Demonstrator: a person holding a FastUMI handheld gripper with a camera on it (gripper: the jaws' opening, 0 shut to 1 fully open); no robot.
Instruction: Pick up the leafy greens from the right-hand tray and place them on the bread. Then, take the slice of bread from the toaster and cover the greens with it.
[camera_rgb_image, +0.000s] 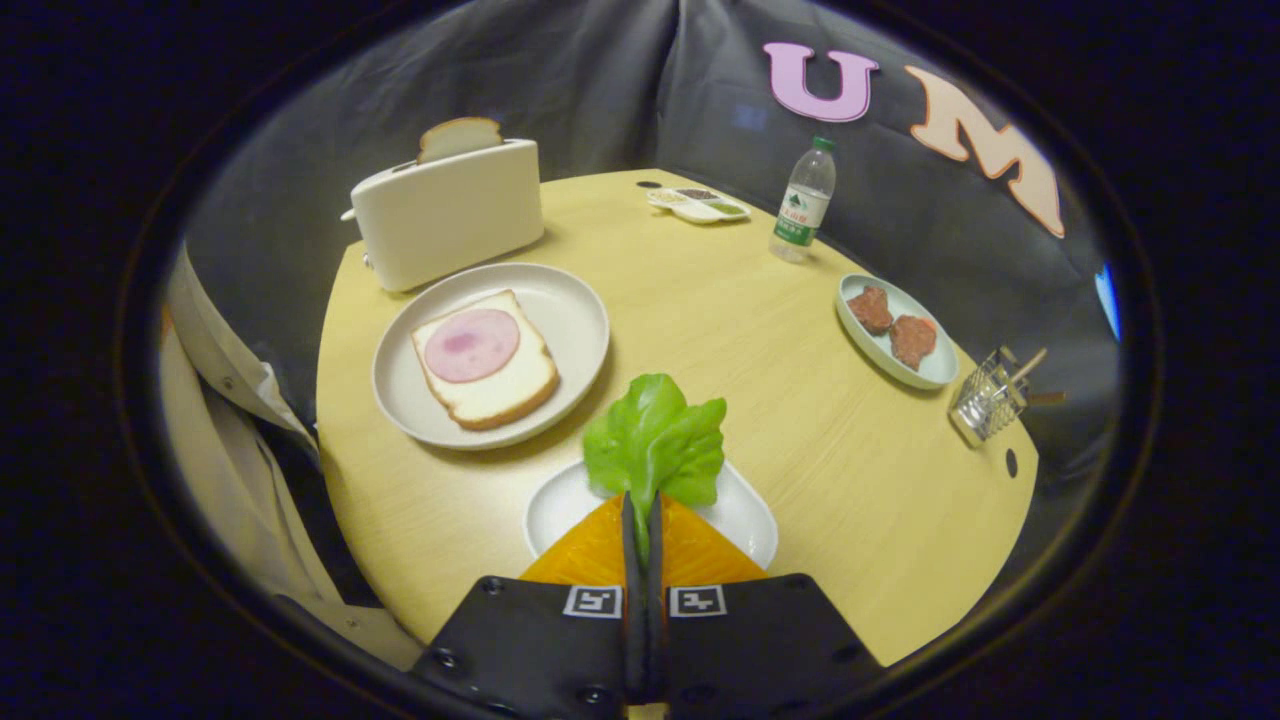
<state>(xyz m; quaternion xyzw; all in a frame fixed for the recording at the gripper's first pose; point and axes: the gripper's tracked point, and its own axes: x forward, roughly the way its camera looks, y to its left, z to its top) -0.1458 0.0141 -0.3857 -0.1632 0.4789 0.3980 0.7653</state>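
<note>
One leaf pinched, one slice waiting.

The gripper (641, 510) has its two orange fingers nearly closed on the stem of the leafy greens (656, 440), above a white tray (745, 515). One ham-topped bread (485, 357) lies on its plate (575, 320); one slice (459, 136) stands in the toaster (447, 212); two meat pieces (892, 325) sit apart.

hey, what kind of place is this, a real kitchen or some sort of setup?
Probably a staged booth laid out as a breakfast table, not a real kitchen: black cloth walls ring a round wooden table with a toaster and a plate of bread. The gripper is shut on leafy greens.
</note>
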